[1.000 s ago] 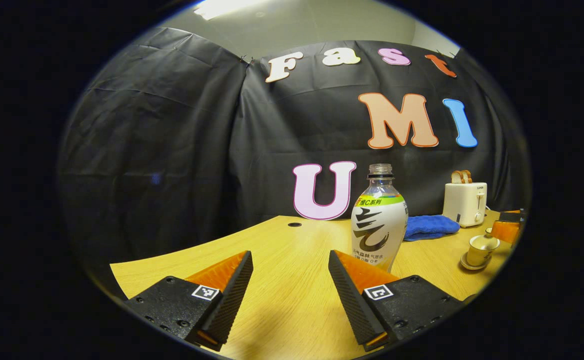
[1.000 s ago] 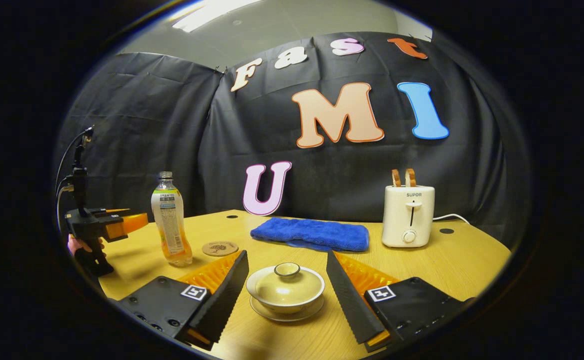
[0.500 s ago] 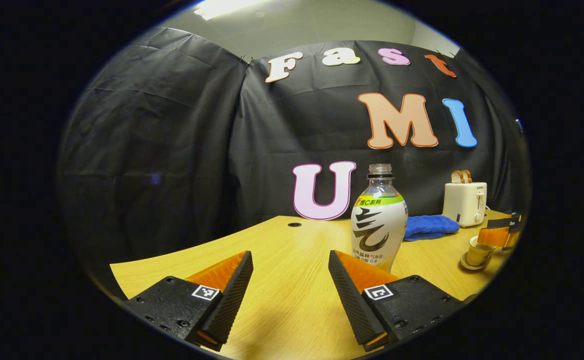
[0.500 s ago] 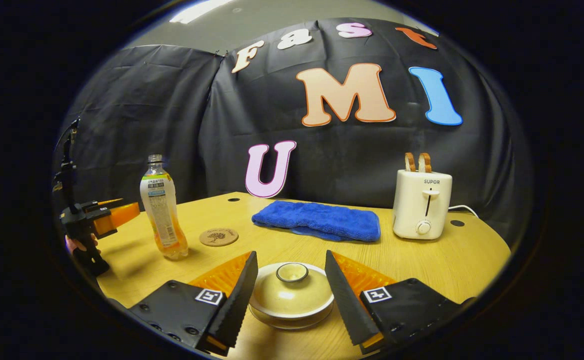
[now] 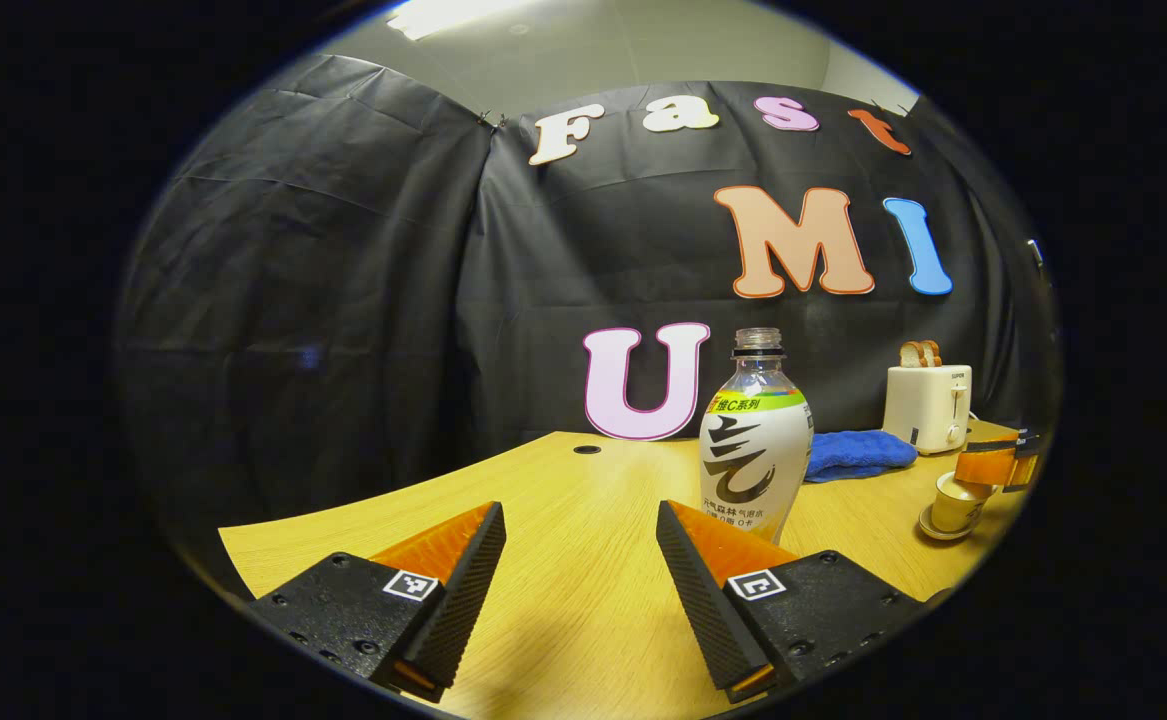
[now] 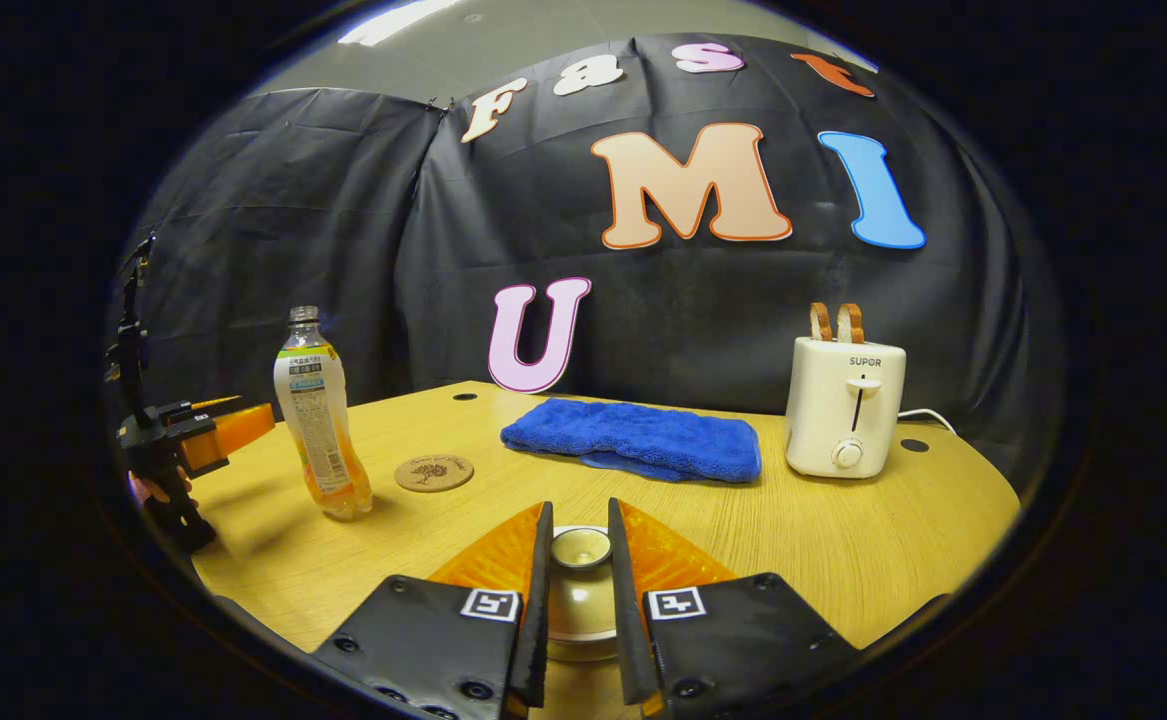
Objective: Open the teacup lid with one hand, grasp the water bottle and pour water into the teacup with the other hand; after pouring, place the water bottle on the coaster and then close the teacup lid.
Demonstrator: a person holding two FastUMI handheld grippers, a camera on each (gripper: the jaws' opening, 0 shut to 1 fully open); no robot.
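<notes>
Wooden table (image 6: 843,540), right claw (image 6: 579,600) pinching teacup lid (image 6: 581,547), left claw (image 5: 581,560) parted beside water bottle (image 5: 755,445)

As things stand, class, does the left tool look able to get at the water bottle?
Probably yes. The left tool is open with bare table ahead; the water bottle stands upright, slightly to the right of its line, nothing between them. A small shift rightward should do.
</notes>
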